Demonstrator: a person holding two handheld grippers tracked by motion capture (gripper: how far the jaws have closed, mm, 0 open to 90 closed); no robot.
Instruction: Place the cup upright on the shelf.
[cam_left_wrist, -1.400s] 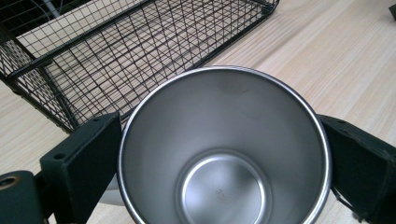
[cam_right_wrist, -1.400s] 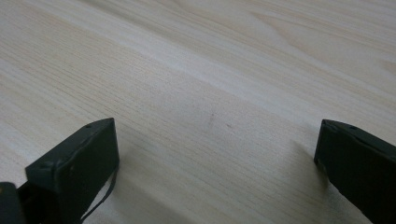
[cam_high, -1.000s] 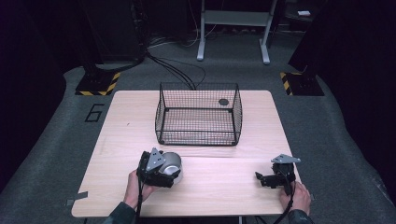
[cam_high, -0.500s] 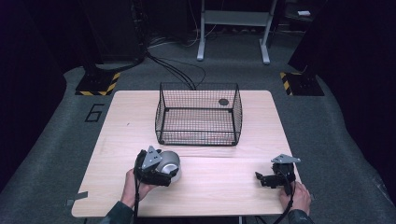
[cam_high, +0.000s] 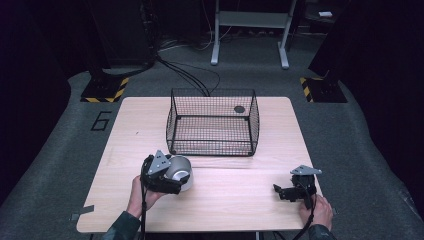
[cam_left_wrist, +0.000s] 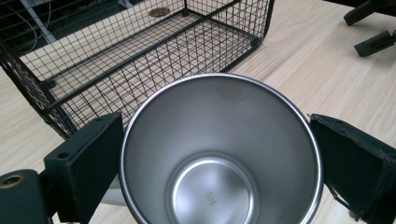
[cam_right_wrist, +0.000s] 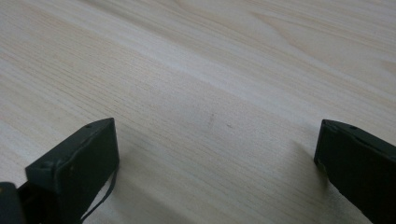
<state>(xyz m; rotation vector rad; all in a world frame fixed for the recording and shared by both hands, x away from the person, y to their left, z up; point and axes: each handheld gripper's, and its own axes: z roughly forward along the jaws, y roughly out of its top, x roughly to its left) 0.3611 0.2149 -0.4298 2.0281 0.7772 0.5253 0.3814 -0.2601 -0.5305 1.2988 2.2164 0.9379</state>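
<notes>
1. The left hand-held gripper (cam_high: 172, 181) has a steel cup (cam_high: 178, 172) between its jaws, near the front left part of the desk (cam_high: 240, 200). In the left gripper view the cup (cam_left_wrist: 219, 154) sits mouth toward the camera, with one jaw at each side of its rim; the jaws look closed onto it, though the exact contact is hard to see.

2. So the pick-up looks done, or nearly so. Whether the cup is already clear of the desk I cannot tell.

3. The wire basket (cam_high: 212, 122) stands at the middle of the desk toward its back edge, just beyond the cup. It is empty of cups; a small dark round thing (cam_high: 239, 109) shows near its back right corner, and I cannot tell whether it lies inside the basket or behind it.

4. What is likely left: lift the cup, carry it forward over the basket's near wall, lower it in and let go.

5. The right hand-held gripper (cam_high: 292, 191) rests near the front right corner of the desk, well apart from the cup. Its jaws stand wide apart with bare wood between them, holding nothing.
</notes>
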